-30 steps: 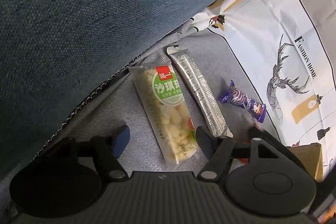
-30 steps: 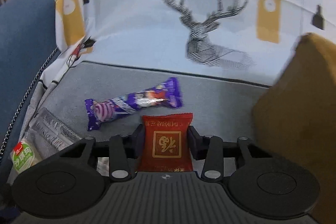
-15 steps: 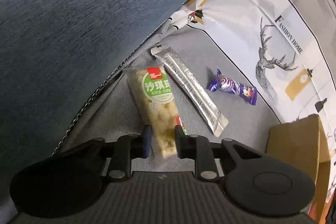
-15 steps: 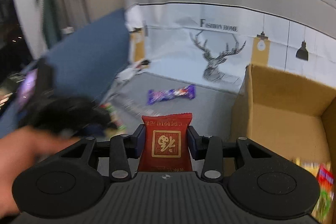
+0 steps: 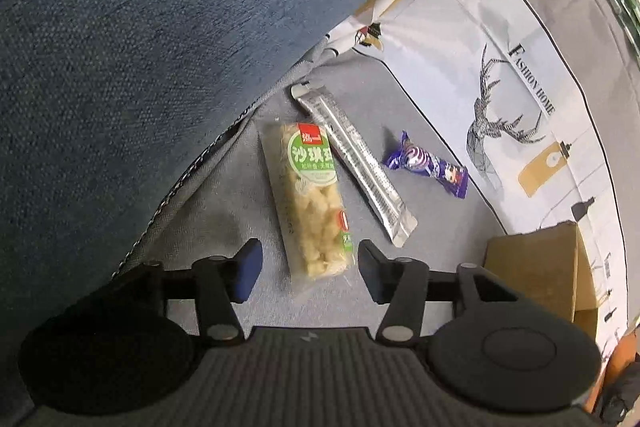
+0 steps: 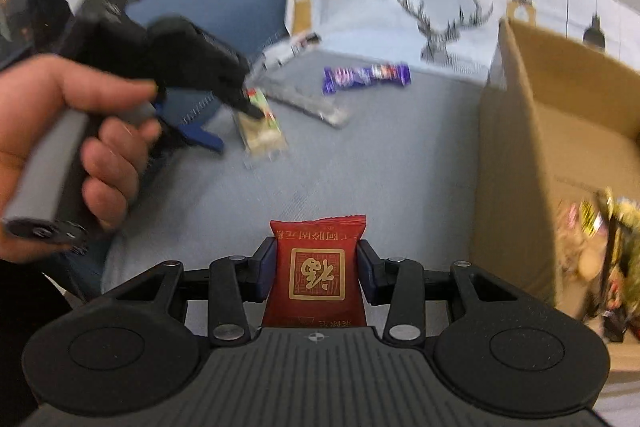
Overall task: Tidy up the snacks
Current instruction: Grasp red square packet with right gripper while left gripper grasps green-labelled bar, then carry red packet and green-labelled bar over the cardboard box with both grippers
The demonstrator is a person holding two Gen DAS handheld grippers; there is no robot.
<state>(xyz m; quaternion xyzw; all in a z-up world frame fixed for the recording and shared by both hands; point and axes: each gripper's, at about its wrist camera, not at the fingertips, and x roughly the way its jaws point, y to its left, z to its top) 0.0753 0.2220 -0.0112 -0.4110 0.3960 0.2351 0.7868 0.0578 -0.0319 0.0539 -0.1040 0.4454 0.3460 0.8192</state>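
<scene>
A clear-wrapped puffed bar with a green label [image 5: 310, 195] lies on the grey seat. Its near end sits between the jaws of my left gripper [image 5: 309, 263]. Those jaws are opening and the pads stand clear of the wrapper. Beside the bar lie a silver stick pack [image 5: 352, 159] and a purple candy [image 5: 426, 163]. My right gripper [image 6: 316, 269] is shut on a red square packet [image 6: 318, 239], held in the air left of the cardboard box [image 6: 508, 75]. In the right wrist view a hand [image 6: 60, 131] holds the left gripper [image 6: 228, 125] over the bar [image 6: 262, 131].
The box holds several blurred snacks [image 6: 600, 239] at its right end. A blue cushion [image 5: 160, 47] rises left of the snacks. A white cloth printed with a deer [image 5: 500, 99] hangs behind them. A corner of the box [image 5: 536, 267] shows in the left wrist view.
The left jaws closed in on the bar's end half a second ago and have spread apart again. The right gripper pulled back and up with the red packet, bringing the box into view.
</scene>
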